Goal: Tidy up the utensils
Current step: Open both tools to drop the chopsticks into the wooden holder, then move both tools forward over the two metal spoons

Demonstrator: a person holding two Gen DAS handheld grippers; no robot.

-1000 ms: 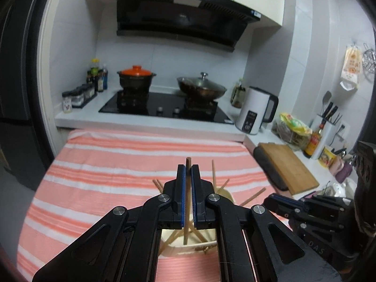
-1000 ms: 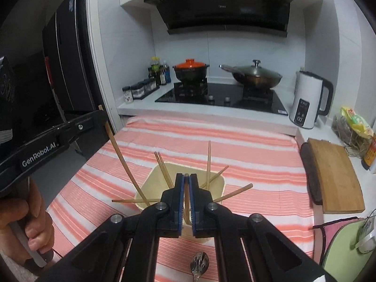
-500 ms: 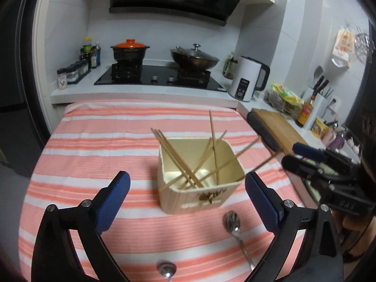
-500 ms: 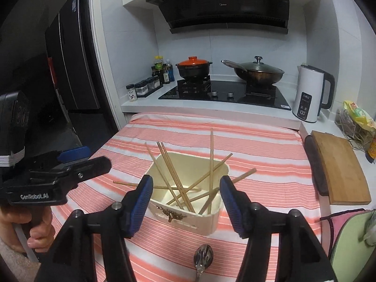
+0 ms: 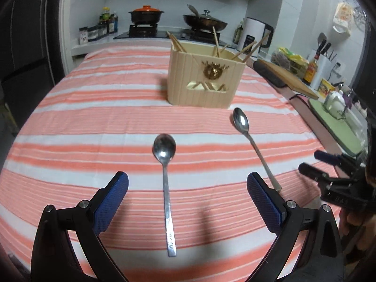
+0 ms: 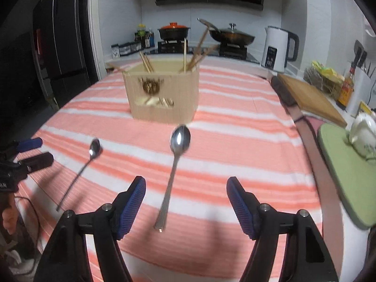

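A cream utensil box [image 5: 204, 77] holding several wooden chopsticks [image 5: 216, 42] stands on the striped cloth; it also shows in the right wrist view [image 6: 162, 94]. Two steel spoons lie in front of it. My left gripper [image 5: 187, 195] is open and empty, low over the cloth, its jaws on either side of the left spoon's handle [image 5: 167, 188]. My right gripper [image 6: 185, 199] is open and empty, its jaws on either side of the right spoon's handle [image 6: 172, 178]. The right spoon [image 5: 251, 138] and the left spoon [image 6: 82, 171] show in the opposite views.
The pink and white striped cloth [image 5: 94, 122] covers the table. A wooden cutting board [image 6: 310, 98] and a green mat with a white teapot [image 6: 362, 134] lie at the right. Behind are the stove with pots [image 5: 145, 16] and a white kettle [image 6: 279, 47].
Both grippers let go of chopsticks into the box, opened wide, pulled back and dropped low over the two spoons.
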